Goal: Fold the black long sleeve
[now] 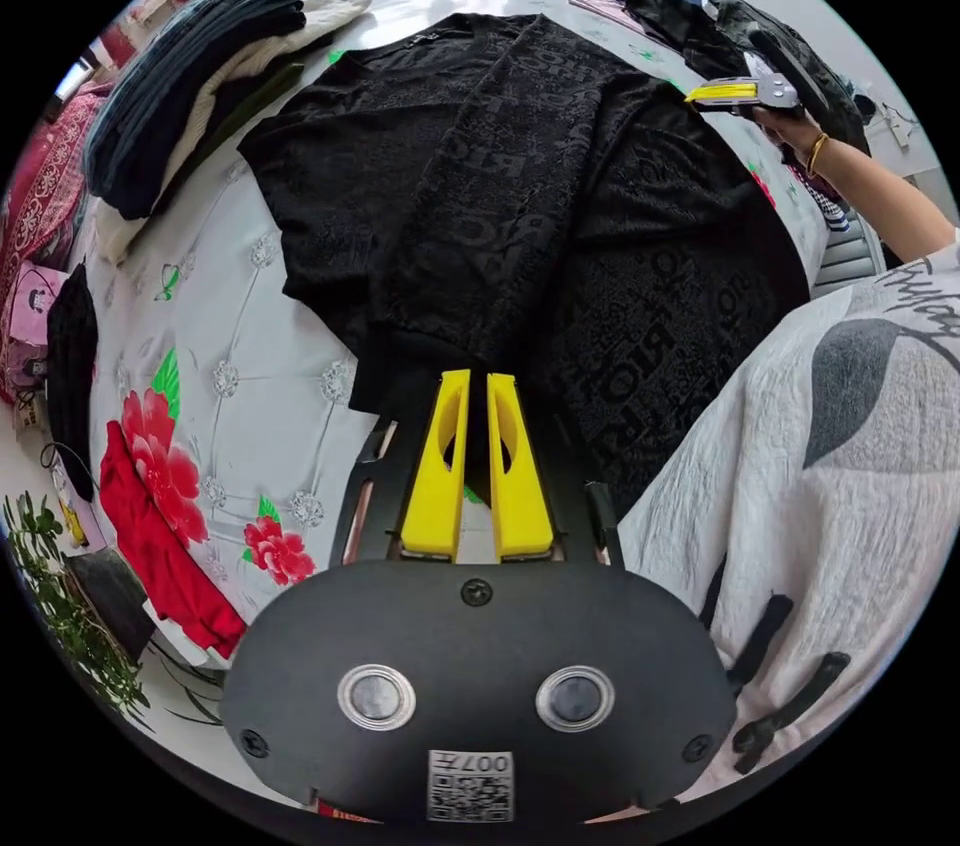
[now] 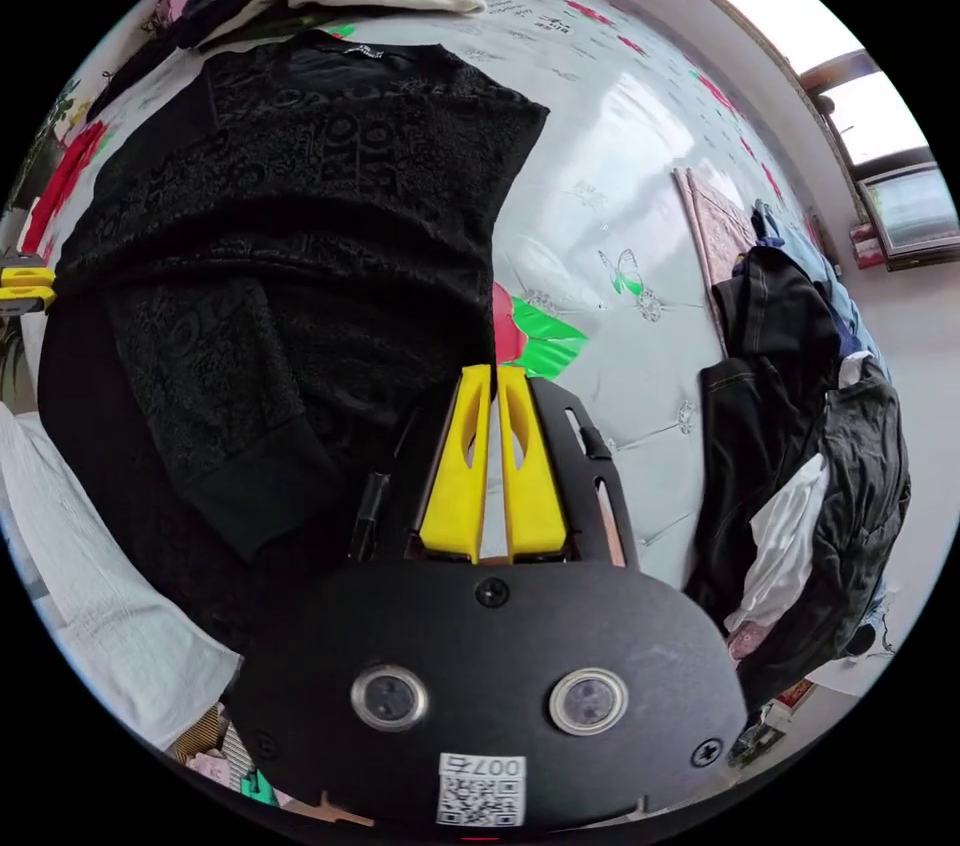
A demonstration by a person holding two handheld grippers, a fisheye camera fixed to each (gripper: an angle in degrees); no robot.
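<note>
We see the black long sleeve shirt (image 1: 520,216) spread flat on the flowered bedspread (image 1: 200,376), collar toward the far side of the bed and hem toward the person. 1 sleeve (image 1: 490,196) is already folded across the chest; its long axis runs from the far shoulder straight down to the cuff, which ends right at our left gripper (image 1: 478,386).

The left gripper's yellow jaws stand nearly together at that cuff, with only a thin slit between them. Dark cloth lies just beyond the tips, but we cannot tell whether any of it is pinched.

In the right gripper view, the right gripper (image 2: 490,381) sits at the shirt's side edge, where black cloth meets the bedspread. Its jaws are almost closed too, and again we cannot tell if they hold the edge. This same gripper appears in the left gripper view off the shirt's far side.

We judge the next move turns on the sleeve line: the left gripper is nearer the cuff, the right nearer the body's side.

Counting: 1 black shirt, 2 grippers, 1 stack of folded clothes (image 1: 190,96) at the bed's far corner, 1 loose heap of dark clothes (image 2: 800,446) beside the right gripper.
</note>
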